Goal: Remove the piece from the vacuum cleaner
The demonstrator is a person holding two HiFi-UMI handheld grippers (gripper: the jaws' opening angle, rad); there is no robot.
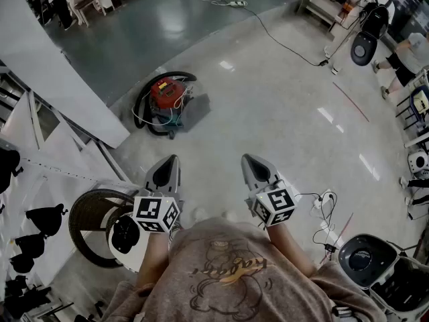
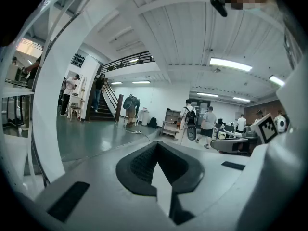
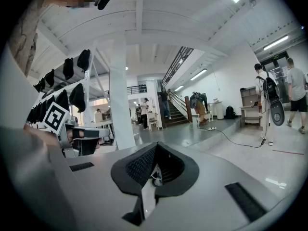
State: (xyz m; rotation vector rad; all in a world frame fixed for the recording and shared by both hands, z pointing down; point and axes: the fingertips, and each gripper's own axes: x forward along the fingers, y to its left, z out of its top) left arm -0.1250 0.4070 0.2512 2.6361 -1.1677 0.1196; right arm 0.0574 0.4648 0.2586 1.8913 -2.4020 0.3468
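The vacuum cleaner (image 1: 167, 97) stands on the pale floor (image 1: 281, 113) in the upper left-centre of the head view, well apart from both grippers. It has a red top and a teal base. A black hose (image 1: 142, 106) curls round it and a white cord lies over its top. From this far off, its separate parts cannot be told apart.

Neither gripper view shows the vacuum cleaner clearly. In the right gripper view a small scrap with white strands sits in the notch beyond the jaws, too small to name.

The left gripper (image 1: 167, 170) and right gripper (image 1: 253, 168) sit side by side at lower centre of the head view, pointing up the frame. The left gripper (image 2: 158, 158) has its jaws pressed together with nothing between them. The right gripper (image 3: 154, 160) is likewise closed and empty.

At the left edge of the head view a white staircase (image 1: 60, 79) slants down, with a round woven basket (image 1: 90, 223) below it, beside the left gripper's marker cube (image 1: 155, 213). At lower right are a tangle of white cable (image 1: 325, 203) and a grey machine (image 1: 365, 257) cut off by the frame.

Only the gripper views show the hall at eye level: people by distant stairs (image 2: 103, 105), and a rack of dark shapes (image 3: 72, 81) at the left of the right gripper view.
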